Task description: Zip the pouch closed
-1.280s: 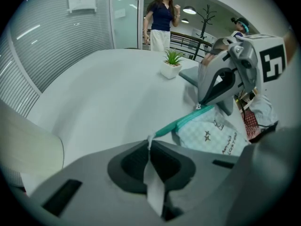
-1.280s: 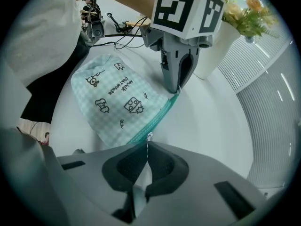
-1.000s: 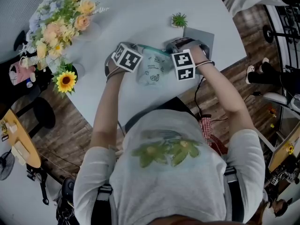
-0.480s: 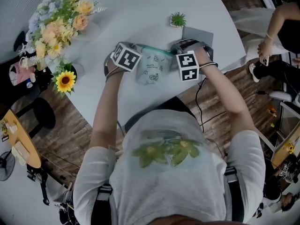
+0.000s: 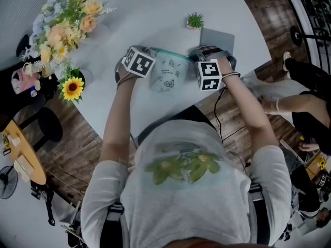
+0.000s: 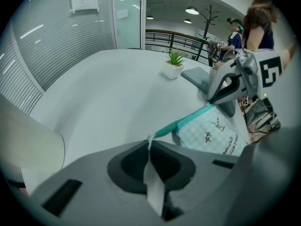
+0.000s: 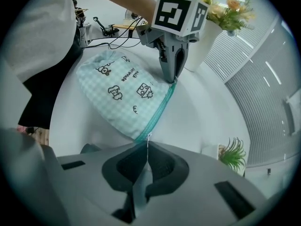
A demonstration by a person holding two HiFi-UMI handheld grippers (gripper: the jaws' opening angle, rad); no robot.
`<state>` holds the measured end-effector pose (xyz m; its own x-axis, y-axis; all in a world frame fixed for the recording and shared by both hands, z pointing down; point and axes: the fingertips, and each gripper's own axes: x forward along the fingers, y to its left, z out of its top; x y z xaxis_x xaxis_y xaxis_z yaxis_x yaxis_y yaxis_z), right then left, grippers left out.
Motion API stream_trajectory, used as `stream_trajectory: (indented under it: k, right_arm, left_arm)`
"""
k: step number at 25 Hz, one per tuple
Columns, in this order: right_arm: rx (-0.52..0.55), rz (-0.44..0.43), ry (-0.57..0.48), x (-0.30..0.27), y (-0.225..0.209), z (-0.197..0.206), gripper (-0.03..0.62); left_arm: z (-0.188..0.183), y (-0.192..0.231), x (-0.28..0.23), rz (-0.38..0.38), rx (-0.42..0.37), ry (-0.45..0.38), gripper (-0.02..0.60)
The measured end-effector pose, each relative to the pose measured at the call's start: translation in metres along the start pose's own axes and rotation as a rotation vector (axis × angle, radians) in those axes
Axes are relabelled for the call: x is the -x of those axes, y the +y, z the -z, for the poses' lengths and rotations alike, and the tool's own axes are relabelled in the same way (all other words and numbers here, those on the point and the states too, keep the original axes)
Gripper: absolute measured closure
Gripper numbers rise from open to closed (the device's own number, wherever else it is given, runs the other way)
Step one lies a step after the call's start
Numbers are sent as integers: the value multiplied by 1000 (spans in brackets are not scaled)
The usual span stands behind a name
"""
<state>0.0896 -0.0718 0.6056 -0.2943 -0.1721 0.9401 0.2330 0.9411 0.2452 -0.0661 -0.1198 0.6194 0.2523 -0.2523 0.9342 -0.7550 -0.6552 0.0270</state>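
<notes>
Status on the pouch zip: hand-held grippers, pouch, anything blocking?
Left hand-held gripper shut on one end of the mint checked fabric pouch; right hand-held gripper shut on the other end. Teal zipper taut between them. Nothing blocking it.

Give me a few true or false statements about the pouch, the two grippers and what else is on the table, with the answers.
1. The left gripper and the right gripper grip the pouch at opposite ends of its teal zipper. True.
2. The pouch is plain red. False: it is a pale check with small drawings.
3. A small potted plant stands on the table. True.
4. The left gripper's jaws are wide open. False: they are closed on a white tab at the zipper's end.
</notes>
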Motion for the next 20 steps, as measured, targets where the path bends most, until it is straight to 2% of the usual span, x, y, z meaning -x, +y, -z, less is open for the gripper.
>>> stream_trajectory:
  k: [3,7,10,12,15,18,20]
  right_arm:
    - [-51,35,-13,0,-2,0,574]
    - [-160,68,-18,-3,-2,3,574]
    - [-265,77,-42,2,2,3,572]
    - [-359,106,-80,9,2,2,572]
    - [-500,165,-142,22,-3,0,572]
    - [-629,231,-198,40,-6,-4,572]
    - [-711,279,-237,54,-9,-8,572]
  left_arm:
    - [0,0,1,-5,14,-27,563]
    - [0,1,4,-12,51,-103,561]
    - [4,1,8,-12,65,-149,561]
    - [9,2,13,-11,78,-163,531]
    - [11,6,29,-6,138,-220,501]
    - [13,5,49,3,227,-298,494]
    - [8,1,65,8,256,-353,494]
